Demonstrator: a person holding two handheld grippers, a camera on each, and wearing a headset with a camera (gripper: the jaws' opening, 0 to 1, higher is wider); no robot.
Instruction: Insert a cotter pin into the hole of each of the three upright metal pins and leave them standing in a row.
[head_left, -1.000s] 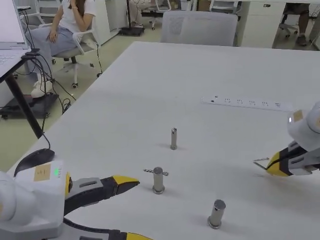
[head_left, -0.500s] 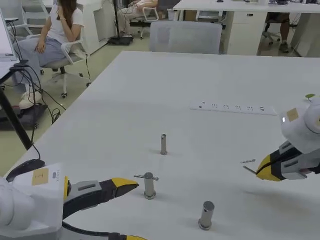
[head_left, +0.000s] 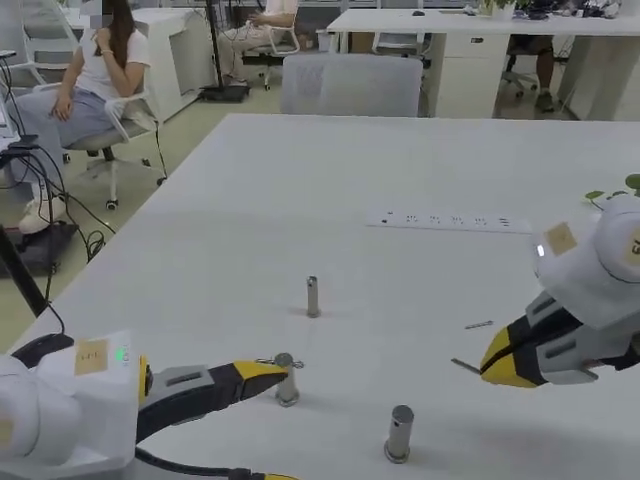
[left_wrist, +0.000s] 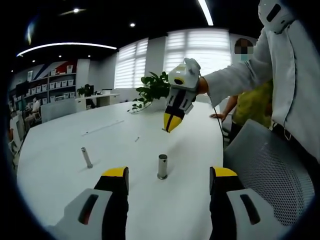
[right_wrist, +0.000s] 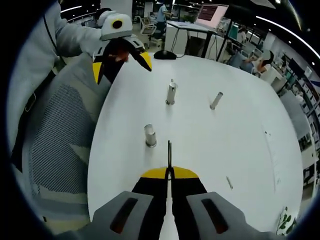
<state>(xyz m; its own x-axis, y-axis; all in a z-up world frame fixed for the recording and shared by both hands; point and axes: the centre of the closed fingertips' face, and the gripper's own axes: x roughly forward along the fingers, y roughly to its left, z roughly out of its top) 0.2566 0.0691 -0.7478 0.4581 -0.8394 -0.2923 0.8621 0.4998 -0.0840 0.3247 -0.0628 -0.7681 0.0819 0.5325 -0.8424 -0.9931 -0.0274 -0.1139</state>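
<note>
- Workbench: a white table (head_left: 250, 200) carries three metal pins, all upright and well apart from one another.
- The far pin (head_left: 313, 297) stands near the middle of the table.
- The middle pin (head_left: 287, 378) stands nearer than the far pin and slightly to its left. A fitted cotter pin (head_left: 268, 362) lies crosswise through its top, sticking out on the left side.
- The near pin (head_left: 400, 433) stands closest to the near edge, to the right of the middle pin.
- Right gripper (right_wrist: 169, 174): the jaws are pressed together on a held cotter pin (right_wrist: 169, 152), which juts straight out beyond the tips. In the head view this gripper hangs above the table at the right, with the held pin pointing left. It is well apart from all three metal pins.
- Left gripper (left_wrist: 168, 174): the jaws are spread wide and empty. In the head view it sits at the near left, and its upper jaw tip overlaps the middle pin. Whether they touch cannot be told. In the left gripper view the near pin stands farther out, between the two jaws.
- A loose cotter pin (head_left: 479, 324) lies flat on the table just beyond the right gripper, between it and a white power strip (head_left: 450, 221).
- Surroundings: a grey chair (head_left: 350, 85) stands at the far edge of the table. A seated person (head_left: 95, 85) is off to the far left.
</note>
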